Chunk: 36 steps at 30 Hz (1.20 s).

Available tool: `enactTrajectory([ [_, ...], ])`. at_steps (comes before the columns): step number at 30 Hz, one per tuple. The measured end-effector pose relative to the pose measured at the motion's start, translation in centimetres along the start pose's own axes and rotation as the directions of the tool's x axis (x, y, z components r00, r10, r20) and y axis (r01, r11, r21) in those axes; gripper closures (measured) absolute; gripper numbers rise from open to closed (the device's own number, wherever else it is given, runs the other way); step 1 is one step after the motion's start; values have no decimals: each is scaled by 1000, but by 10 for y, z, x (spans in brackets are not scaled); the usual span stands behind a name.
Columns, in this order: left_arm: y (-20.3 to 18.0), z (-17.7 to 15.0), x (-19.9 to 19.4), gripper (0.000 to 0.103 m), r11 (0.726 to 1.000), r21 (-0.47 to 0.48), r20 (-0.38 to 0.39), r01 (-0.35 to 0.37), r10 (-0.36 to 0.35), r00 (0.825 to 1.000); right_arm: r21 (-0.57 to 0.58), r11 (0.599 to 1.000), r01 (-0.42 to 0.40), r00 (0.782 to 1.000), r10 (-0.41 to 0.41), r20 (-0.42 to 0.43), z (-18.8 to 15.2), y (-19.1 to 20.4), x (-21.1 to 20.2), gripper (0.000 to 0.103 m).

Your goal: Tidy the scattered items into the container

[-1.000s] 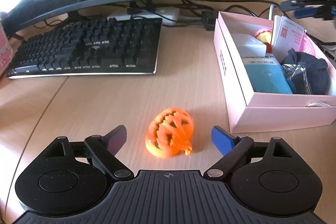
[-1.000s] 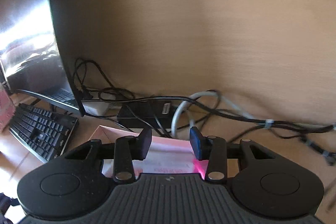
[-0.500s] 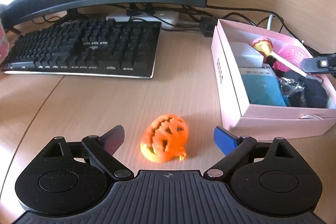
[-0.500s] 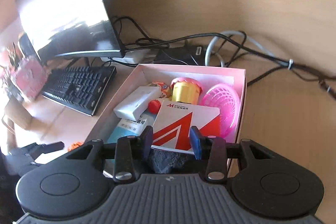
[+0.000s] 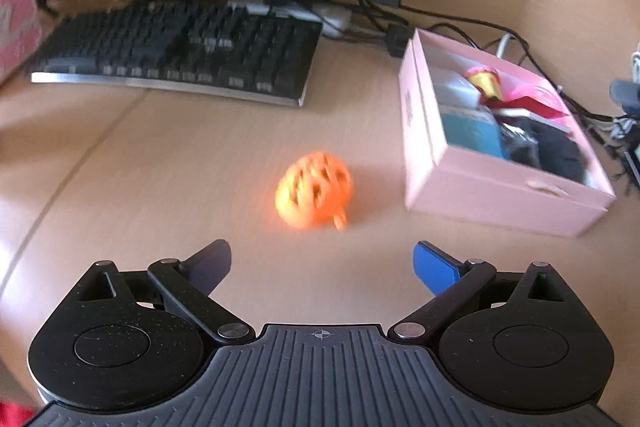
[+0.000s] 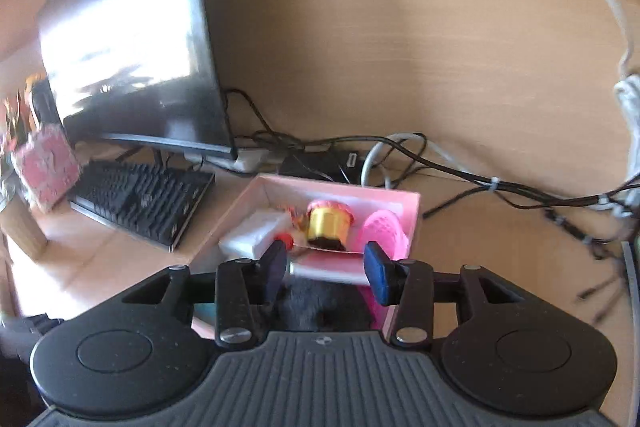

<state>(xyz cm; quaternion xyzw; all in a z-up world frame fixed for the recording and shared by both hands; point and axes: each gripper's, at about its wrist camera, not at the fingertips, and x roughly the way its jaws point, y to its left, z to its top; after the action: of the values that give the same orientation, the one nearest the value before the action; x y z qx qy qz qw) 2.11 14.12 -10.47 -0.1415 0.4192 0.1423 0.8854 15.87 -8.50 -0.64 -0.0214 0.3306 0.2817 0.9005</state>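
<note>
Since the earlier frame the left gripper (image 5: 322, 261) has drawn back from the orange pumpkin toy (image 5: 314, 191), which now lies on the table (image 5: 180, 167) well ahead of its jaws, these spread wide and holding nothing. Forward and right of them sits the pink box (image 5: 496, 195), already holding several items. Over that box the right gripper (image 6: 326, 269) has widened its jaws; they are released, with a card (image 6: 320, 271) lying between them, a gold cup (image 6: 329, 225) and a pink basket (image 6: 382, 231) just beyond.
</note>
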Motion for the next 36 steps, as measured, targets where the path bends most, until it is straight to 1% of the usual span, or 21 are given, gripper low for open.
enactTrajectory([
  [2, 0, -10, -12, 1, 1000, -14, -15, 11, -11, 1000, -54, 999, 0, 1000, -1, -10, -13, 19, -10, 60],
  [4, 1, -18, -22, 1, 1000, -21, -37, 3, -4, 999, -113, 993, -40, 999, 37, -27, -26, 44, -10, 60],
  [5, 3, -22, -26, 0, 1000, -26, -50, -12, 11, 999, -149, 987, -67, 997, 62, -36, -32, 59, -6, 60],
  [7, 8, -29, -32, 0, 998, -48, -91, -50, 45, 995, -202, 973, -109, 993, 97, -69, -41, 90, 8, 60],
  [8, 12, -32, -34, 0, 997, -60, -115, -56, 49, 992, -217, 967, -132, 989, 115, -88, -43, 104, 17, 60],
  [9, 16, -38, -37, 0, 996, -76, -134, -50, 39, 990, -227, 960, -162, 985, 143, -100, -46, 117, 24, 60],
  [10, 21, -43, -40, 0, 996, -84, -142, -35, 23, 990, -234, 953, -193, 979, 171, -109, -47, 130, 34, 57],
  [11, 24, -50, -45, 0, 997, -81, -141, -12, 0, 990, -233, 951, -205, 976, 181, -117, -47, 140, 44, 51],
  [13, 31, -58, -56, 0, 998, -57, -120, 1, -8, 993, -222, 952, -213, 973, 185, -138, -50, 159, 66, 48],
  [15, 42, -63, -69, 0, 999, -38, -74, -17, 14, 997, -232, 950, -211, 972, 179, -152, -54, 177, 87, 46],
  [16, 49, -65, -73, 0, 999, -39, -51, -21, 19, 999, -249, 947, -205, 973, 170, -155, -56, 186, 96, 43],
  [18, 63, -69, -80, 0, 998, -62, -13, -22, 21, 1000, -292, 938, -188, 978, 153, -139, -60, 202, 112, 40],
  [19, 69, -70, -82, 0, 997, -74, -11, -30, 30, 1000, -316, 934, -167, 983, 132, -131, -62, 210, 121, 38],
  [22, 83, -75, -87, 0, 992, -106, -6, -70, 70, 998, -369, 922, -119, 991, 87, -101, -68, 224, 135, 33],
  [24, 93, -75, -86, 0, 989, -129, -19, -77, 75, 997, -384, 918, -102, 992, 65, -106, -70, 229, 142, 33],
  [27, 98, -70, -82, 0, 989, -128, -38, -79, 74, 997, -384, 918, -103, 991, 60, -122, -72, 230, 145, 33],
  [28, 97, -68, -80, 0, 990, -122, -43, -76, 72, 997, -388, 916, -99, 991, 54, -125, -74, 230, 145, 34],
  [29, 96, -66, -78, 0, 991, -114, -47, -71, 66, 997, -390, 916, -91, 991, 44, -129, -76, 228, 145, 45],
  [32, 88, -62, -71, 0, 996, -75, -66, -43, 39, 997, -374, 925, -75, 991, 30, -127, -80, 219, 130, 45],
  [34, 78, -57, -64, 0, 999, -43, -86, -7, 3, 996, -354, 933, -63, 993, 24, -114, -81, 208, 107, 45],
  [36, 63, -51, -56, 0, 999, 2, -110, 34, -33, 993, -331, 941, -70, 992, 31, -123, -79, 194, 77, 45],
])
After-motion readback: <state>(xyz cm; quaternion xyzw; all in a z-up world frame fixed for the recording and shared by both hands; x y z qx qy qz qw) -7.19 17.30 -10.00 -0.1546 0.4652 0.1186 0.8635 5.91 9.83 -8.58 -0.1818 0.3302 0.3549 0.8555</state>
